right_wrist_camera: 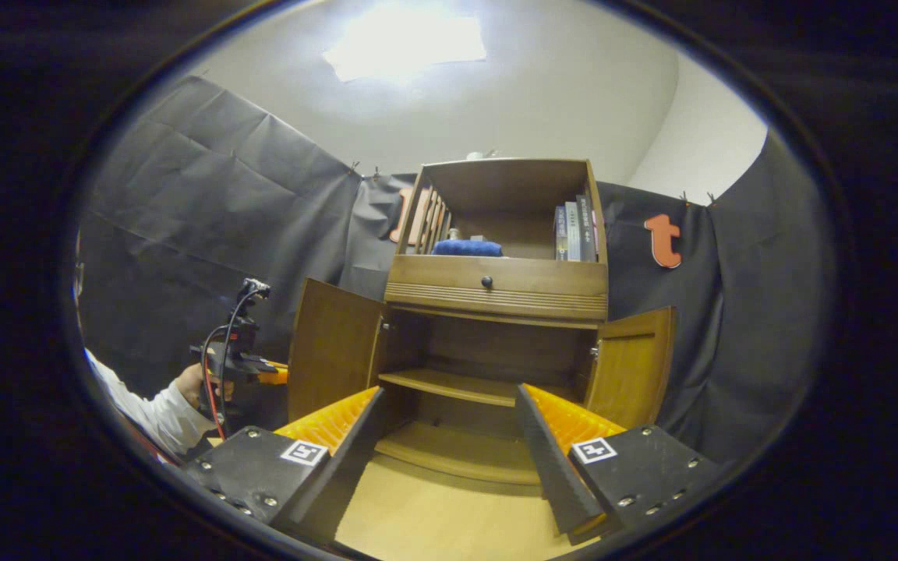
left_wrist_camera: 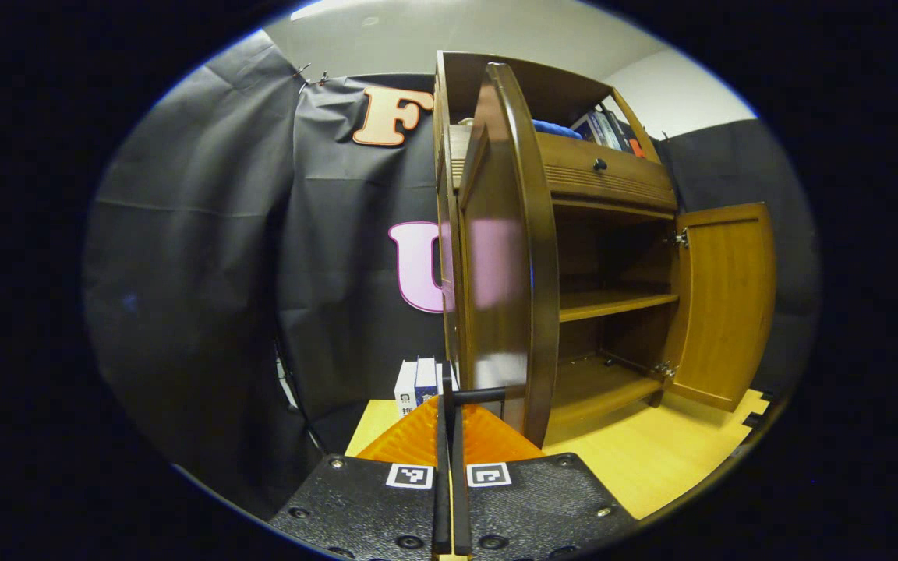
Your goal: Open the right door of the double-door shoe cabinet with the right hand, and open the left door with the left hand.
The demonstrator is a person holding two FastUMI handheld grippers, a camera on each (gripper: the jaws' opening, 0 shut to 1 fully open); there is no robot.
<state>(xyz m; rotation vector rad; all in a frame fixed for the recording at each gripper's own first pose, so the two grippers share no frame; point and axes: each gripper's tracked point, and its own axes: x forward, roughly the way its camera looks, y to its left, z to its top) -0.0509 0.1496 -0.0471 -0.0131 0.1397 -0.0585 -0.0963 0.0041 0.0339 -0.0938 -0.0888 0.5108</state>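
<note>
The wooden shoe cabinet (right_wrist_camera: 496, 292) stands ahead with both lower doors swung open. In the left gripper view the left door (left_wrist_camera: 496, 257) is seen nearly edge-on, and my left gripper (left_wrist_camera: 447, 378) is shut on its thin dark handle (left_wrist_camera: 482, 396). The right door (left_wrist_camera: 722, 304) hangs open at the far side. In the right gripper view my right gripper (right_wrist_camera: 449, 392) is open, fingers wide apart, back from the cabinet with nothing between them. There the left door (right_wrist_camera: 332, 351) and right door (right_wrist_camera: 632, 362) flank bare inner shelves (right_wrist_camera: 449, 386). The left gripper (right_wrist_camera: 235, 362) sits beside the left door.
Above the doors are a drawer with a dark knob (right_wrist_camera: 486, 281) and an open shelf with books (right_wrist_camera: 574, 232) and a blue cloth (right_wrist_camera: 466, 248). Small boxes (left_wrist_camera: 418, 382) stand on the floor left of the cabinet. A person's hand and white sleeve (right_wrist_camera: 160, 413) hold the left gripper.
</note>
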